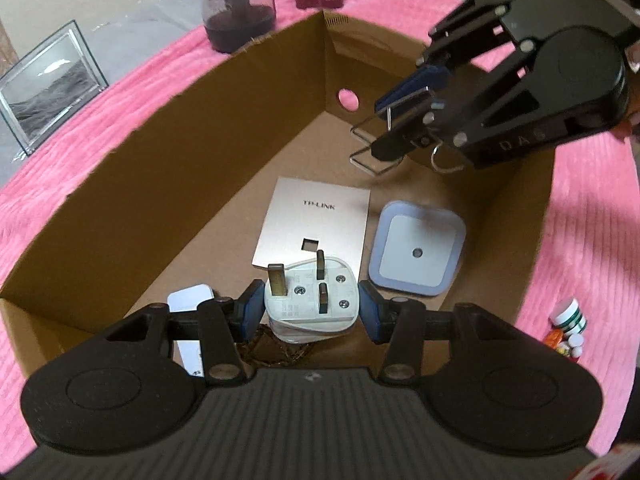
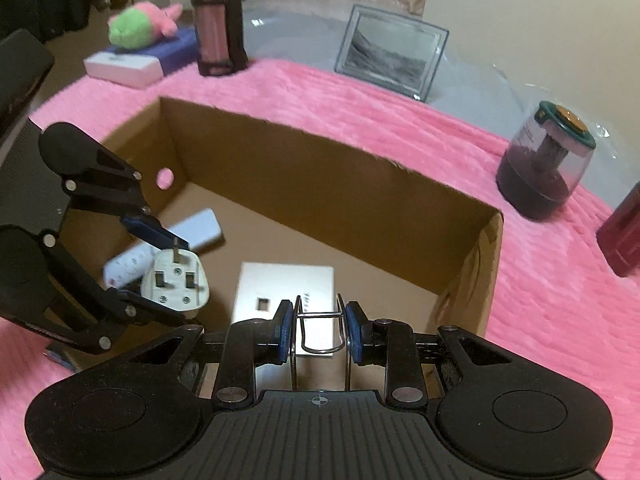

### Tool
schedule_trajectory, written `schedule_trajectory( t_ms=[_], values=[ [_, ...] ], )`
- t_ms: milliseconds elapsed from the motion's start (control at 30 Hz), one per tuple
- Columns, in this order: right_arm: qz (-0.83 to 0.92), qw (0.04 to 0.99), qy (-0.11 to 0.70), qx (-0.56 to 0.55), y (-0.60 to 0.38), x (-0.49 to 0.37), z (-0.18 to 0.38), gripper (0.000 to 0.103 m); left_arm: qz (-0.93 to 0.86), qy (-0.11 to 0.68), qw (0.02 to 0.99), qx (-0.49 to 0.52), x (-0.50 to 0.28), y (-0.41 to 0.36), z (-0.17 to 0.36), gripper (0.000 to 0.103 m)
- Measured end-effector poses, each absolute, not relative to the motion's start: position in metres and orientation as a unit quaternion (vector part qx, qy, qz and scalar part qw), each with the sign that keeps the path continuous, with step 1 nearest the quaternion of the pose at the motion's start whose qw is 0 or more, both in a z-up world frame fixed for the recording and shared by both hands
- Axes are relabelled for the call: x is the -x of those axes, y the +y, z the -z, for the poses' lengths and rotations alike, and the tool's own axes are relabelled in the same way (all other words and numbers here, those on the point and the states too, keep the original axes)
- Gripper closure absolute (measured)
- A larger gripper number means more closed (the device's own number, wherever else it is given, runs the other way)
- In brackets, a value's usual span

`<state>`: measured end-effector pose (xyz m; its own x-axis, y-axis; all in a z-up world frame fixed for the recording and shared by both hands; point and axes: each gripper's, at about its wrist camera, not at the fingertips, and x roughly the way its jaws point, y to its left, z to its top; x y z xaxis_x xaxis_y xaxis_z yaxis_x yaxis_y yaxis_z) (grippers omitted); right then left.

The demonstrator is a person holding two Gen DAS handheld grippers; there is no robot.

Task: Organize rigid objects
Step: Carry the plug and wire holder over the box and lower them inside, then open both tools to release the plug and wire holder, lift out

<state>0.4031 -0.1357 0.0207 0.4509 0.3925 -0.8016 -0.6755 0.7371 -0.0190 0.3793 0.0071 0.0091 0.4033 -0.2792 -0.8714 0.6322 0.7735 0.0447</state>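
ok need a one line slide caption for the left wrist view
Left tongs grip a white three-pin plug over the cardboard box, while the right tongs hold a wire rack above its far end.

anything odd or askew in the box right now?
Nothing damaged or spilled. The TP-LINK panel lies flat but skewed to the cardboard box walls. The left gripper holds the white plug pins-up; the right gripper grips a wire-and-clear-plastic stand.
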Motion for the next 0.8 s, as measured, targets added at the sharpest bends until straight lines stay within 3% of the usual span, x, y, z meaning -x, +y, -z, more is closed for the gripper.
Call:
schedule_trajectory(
  t_ms=[800],
  values=[
    [-0.307,0.809,0.456,0.21,-0.125,-0.411,0.004,0.078,0.279,0.523,0.773,-0.226,-0.397,-0.008,0.019,0.058]
  ],
)
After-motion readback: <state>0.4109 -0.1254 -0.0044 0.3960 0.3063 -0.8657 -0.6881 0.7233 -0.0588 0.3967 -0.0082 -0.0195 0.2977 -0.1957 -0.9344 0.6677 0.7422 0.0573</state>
